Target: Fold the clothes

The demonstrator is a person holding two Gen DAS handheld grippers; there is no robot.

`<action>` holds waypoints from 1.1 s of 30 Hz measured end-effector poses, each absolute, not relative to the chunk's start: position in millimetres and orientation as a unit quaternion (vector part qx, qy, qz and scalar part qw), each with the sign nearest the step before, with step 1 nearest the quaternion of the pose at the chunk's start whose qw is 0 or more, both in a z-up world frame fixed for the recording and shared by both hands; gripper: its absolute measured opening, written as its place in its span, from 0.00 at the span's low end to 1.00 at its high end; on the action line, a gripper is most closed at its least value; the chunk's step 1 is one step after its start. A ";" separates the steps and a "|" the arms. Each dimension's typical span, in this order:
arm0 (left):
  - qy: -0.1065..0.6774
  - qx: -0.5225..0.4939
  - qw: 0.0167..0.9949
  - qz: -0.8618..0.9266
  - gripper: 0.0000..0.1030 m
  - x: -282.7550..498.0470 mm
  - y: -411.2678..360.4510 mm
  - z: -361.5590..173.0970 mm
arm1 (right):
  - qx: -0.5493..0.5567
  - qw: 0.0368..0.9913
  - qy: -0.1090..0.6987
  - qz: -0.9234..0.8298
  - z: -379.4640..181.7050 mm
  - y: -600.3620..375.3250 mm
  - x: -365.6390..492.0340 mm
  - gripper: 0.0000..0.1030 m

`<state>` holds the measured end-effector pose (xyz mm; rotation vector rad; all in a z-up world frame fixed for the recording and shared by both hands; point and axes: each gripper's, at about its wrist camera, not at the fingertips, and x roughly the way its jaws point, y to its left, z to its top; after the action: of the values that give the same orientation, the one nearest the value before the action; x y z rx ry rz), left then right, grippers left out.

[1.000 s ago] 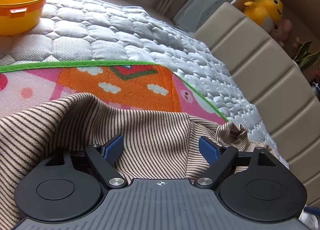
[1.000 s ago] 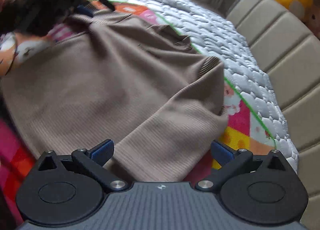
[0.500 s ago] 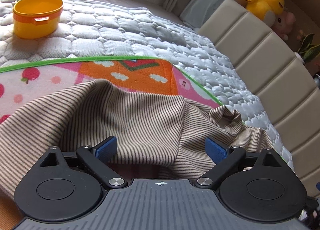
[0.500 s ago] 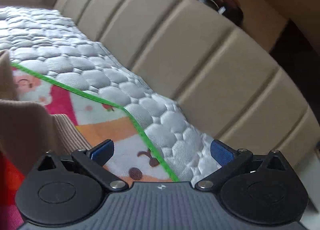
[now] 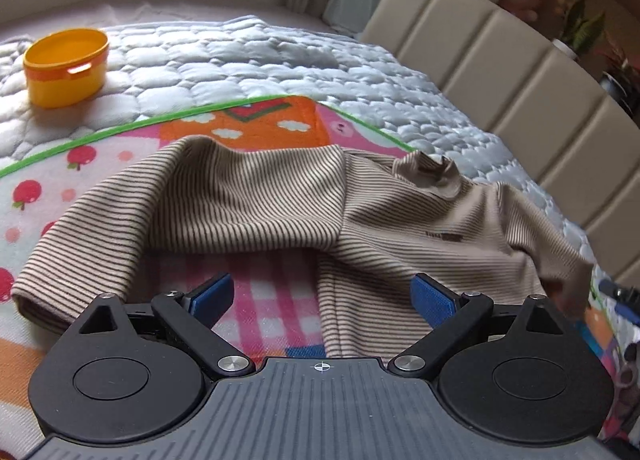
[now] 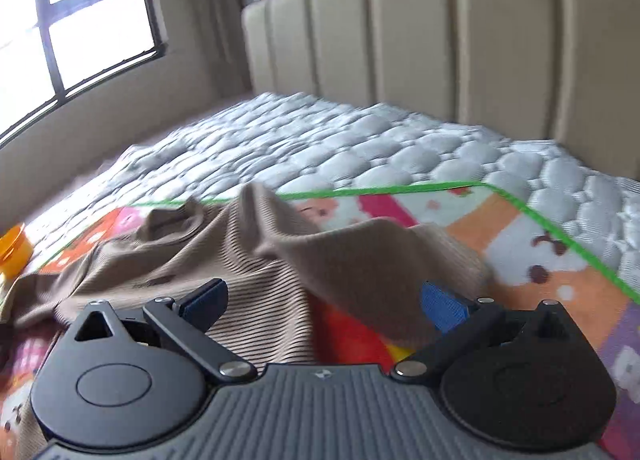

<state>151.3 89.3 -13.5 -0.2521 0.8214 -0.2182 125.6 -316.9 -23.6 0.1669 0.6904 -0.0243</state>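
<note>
With both my left gripper [image 5: 322, 296] and right gripper [image 6: 322, 304] spread and empty, the striped shirt [image 5: 256, 199] lies rumpled on the play mat [image 5: 276, 312], light and floppy, best pinched at its sleeve cuff [image 5: 48, 300].

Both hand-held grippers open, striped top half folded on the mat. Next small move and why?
Probably bring the right hand-held gripper down onto the sleeve bunched before it and fold it inward: the striped top has its other sleeve already laid across, and neither gripper holds cloth.
</note>
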 end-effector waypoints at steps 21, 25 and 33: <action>0.350 0.396 0.842 -0.105 0.86 97.7 130.3 -30.5 | 0.150 0.911 0.355 -0.146 -48.2 -323.7 129.5 1.00; 0.344 0.434 0.829 -0.082 0.60 111.9 128.0 -51.6 | 0.116 0.907 0.381 -0.136 -56.8 -309.6 133.1 1.00; 0.363 -0.020 0.930 0.044 0.20 170.2 225.0 28.0 | 0.146 0.889 0.407 -0.147 -72.6 -322.8 135.2 1.00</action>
<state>170.2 225.0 28.0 -0.0420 0.7443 0.0894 135.2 -322.8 -72.6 0.3041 0.8465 -0.3057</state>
